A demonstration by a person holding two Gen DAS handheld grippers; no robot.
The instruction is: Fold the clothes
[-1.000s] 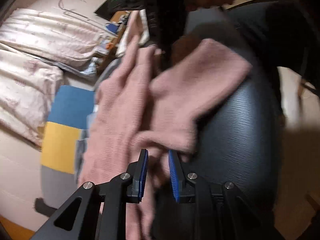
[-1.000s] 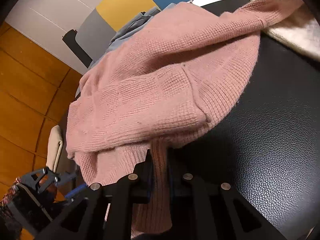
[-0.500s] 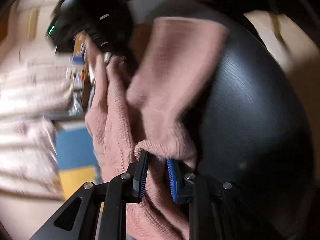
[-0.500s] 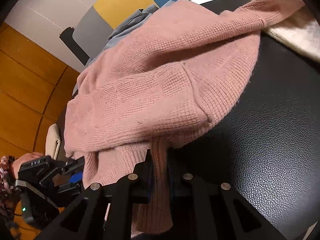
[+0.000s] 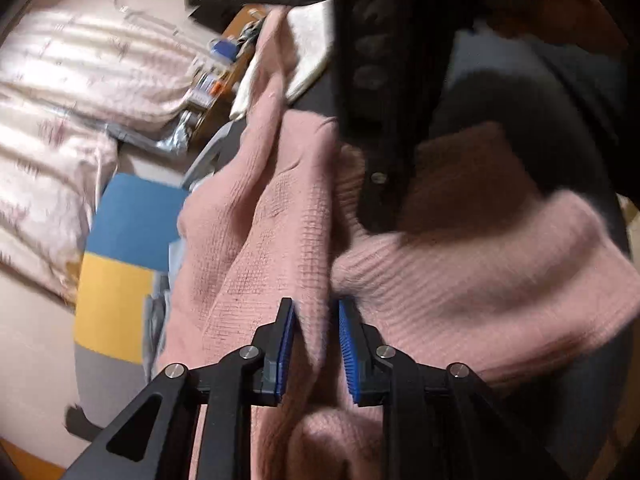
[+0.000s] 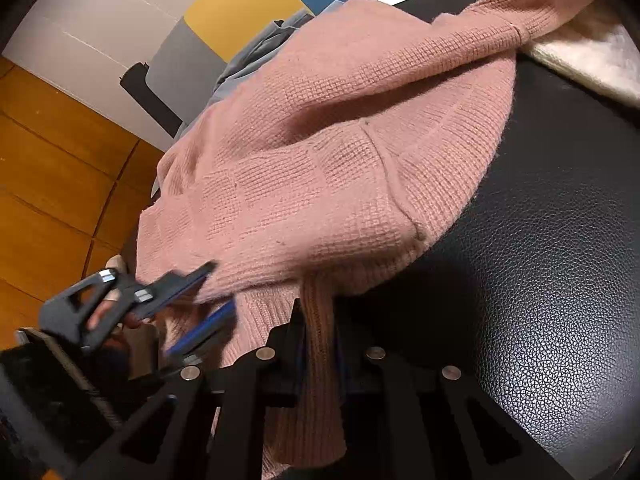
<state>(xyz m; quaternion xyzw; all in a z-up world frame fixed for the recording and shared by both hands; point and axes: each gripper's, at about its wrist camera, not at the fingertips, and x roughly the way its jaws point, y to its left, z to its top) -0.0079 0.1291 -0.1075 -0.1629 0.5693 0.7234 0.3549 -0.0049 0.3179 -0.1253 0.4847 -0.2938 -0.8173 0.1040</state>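
Observation:
A pink knit sweater [image 6: 320, 184] lies bunched on a black leather surface [image 6: 540, 280]. My right gripper [image 6: 318, 320] is shut on a ribbed strip of its near hem, which hangs down between the fingers. My left gripper [image 6: 208, 300] has come in from the lower left and straddles the hem edge beside it. In the left wrist view, my left gripper [image 5: 316, 340] has a fold of the pink sweater [image 5: 256, 240] between its blue pads, with the jaws narrowly apart and no clear squeeze on the cloth. The right gripper's black body [image 5: 380, 100] looms just ahead.
A cream garment [image 6: 592, 52] lies at the far right under the sweater's sleeve. A grey-blue garment [image 6: 256, 52] sits beyond the sweater. A blue, yellow and grey panel [image 5: 120, 240] stands to the left, with pink bedding [image 5: 52, 100] behind. Wooden floor [image 6: 52, 184] lies below.
My left gripper has swept in towards the right gripper, and the sweater's hem now sits between its pads. The right gripper has kept still, holding the ribbed strip.

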